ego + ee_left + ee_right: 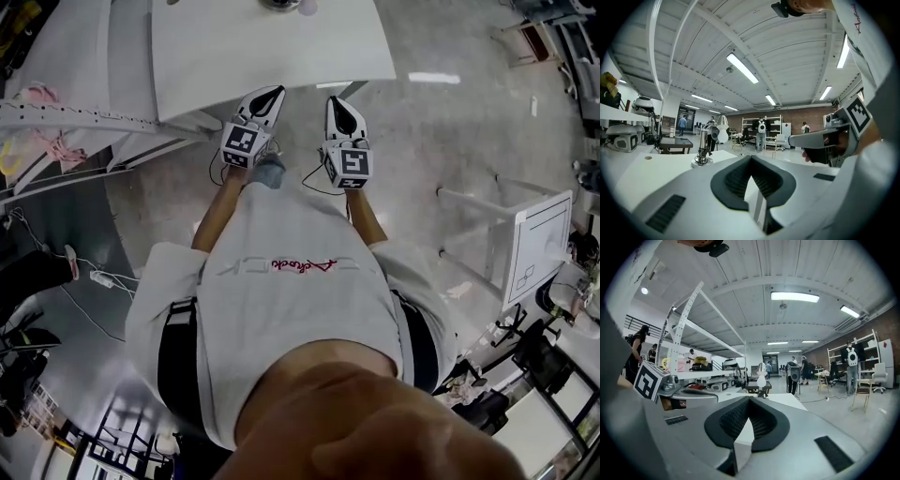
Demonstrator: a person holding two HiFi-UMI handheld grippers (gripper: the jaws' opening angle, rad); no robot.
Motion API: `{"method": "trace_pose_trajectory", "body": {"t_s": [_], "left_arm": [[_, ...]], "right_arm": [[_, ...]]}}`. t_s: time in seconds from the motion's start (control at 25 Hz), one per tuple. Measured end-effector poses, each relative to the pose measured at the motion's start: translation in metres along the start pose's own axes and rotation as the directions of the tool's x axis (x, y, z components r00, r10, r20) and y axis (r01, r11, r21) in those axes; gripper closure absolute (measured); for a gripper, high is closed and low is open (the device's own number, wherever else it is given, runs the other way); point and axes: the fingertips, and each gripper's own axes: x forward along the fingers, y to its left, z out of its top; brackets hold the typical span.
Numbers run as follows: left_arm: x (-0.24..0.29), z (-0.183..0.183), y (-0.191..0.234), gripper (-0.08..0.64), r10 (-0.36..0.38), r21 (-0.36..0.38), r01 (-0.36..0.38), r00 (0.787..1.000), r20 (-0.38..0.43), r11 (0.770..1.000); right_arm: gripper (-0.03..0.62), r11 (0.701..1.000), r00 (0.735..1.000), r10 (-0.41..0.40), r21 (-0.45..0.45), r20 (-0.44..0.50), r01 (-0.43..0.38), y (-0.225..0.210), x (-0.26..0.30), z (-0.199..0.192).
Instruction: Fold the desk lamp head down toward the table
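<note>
The left gripper (272, 97) and right gripper (335, 103) are held side by side in front of the person, both pointing toward the white worktop (234, 56) with their tips at its near edge. On each gripper the fingers are pressed together, with nothing between them. The lamp (702, 151) stands on the far part of the worktop with its post upright, well apart from both grippers; in the head view only a small part of it shows at the top edge.
</note>
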Motion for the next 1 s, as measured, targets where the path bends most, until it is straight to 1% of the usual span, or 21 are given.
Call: {"method": "trace_pose_trajectory", "body": {"t_s": [0.12, 0.4, 0.6, 0.76, 1.0], "left_arm": [[-0.02, -0.007, -0.02, 0.532, 0.007, -0.011, -0.007, 1.0, 0.0, 1.0], [-0.043, 0.003, -0.06, 0.532, -0.002, 0.027, 0.001, 1.0, 0.029, 1.0], [-0.052, 0.016, -0.072, 0.532, -0.003, 0.055, 0.0, 0.999, 0.054, 0.998], [-0.057, 0.021, -0.078, 0.532, -0.004, 0.066, 0.0, 0.998, 0.062, 0.998], [-0.065, 0.014, -0.089, 0.532, -0.007, 0.063, 0.003, 0.998, 0.061, 0.998]], "right_arm": [[0.575, 1.0, 1.0, 0.01, 0.0, 0.001, -0.01, 0.01, -0.025, -0.007], [0.575, 1.0, 0.999, 0.003, 0.004, 0.052, -0.003, 0.018, -0.066, 0.003], [0.575, 1.0, 0.996, 0.005, -0.006, 0.087, -0.005, 0.021, -0.08, 0.013], [0.575, 1.0, 0.995, 0.017, -0.009, 0.094, -0.017, 0.027, -0.086, 0.017], [0.575, 1.0, 0.996, 0.003, -0.004, 0.086, -0.003, 0.028, -0.098, 0.006]]}}
